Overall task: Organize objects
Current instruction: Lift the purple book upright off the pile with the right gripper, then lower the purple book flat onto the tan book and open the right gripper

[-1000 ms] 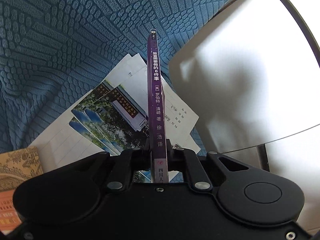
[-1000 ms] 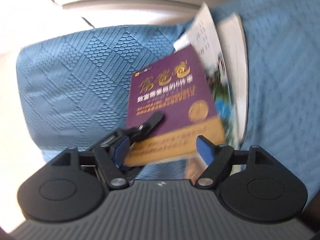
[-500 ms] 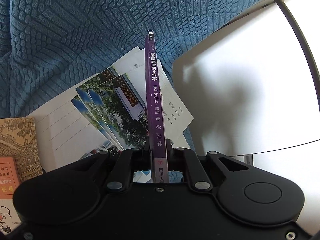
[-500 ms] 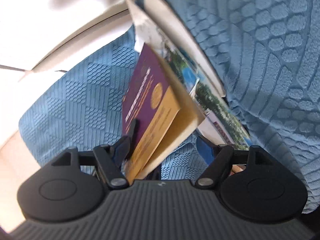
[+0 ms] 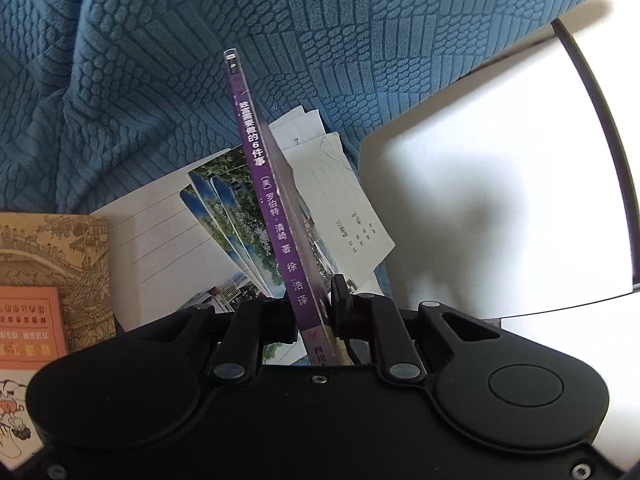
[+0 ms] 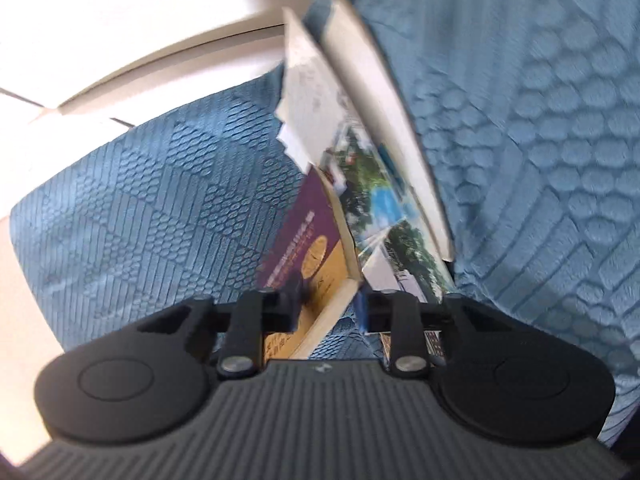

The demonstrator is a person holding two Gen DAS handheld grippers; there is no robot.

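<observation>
A thin purple book (image 5: 276,216) with white Chinese spine text stands on edge above a blue textured sofa. My left gripper (image 5: 310,312) is shut on its lower spine end. In the right wrist view the same book (image 6: 312,236) shows its purple and gold cover. My right gripper (image 6: 330,300) has closed in around the book's lower corner, its jaws close on either side. Photo postcards (image 5: 224,216) and white papers (image 5: 340,204) lie under the book on the sofa.
A tan and orange illustrated book (image 5: 48,280) lies at the left. A white round table (image 5: 500,184) with a dark rim stands at the right. The blue sofa cushion (image 5: 160,60) fills the background. A white-edged book (image 6: 384,112) leans beside the postcards.
The purple book has tilted left in my left gripper. My right gripper has swung around the book and narrowed from wide open to close on its lower corner.
</observation>
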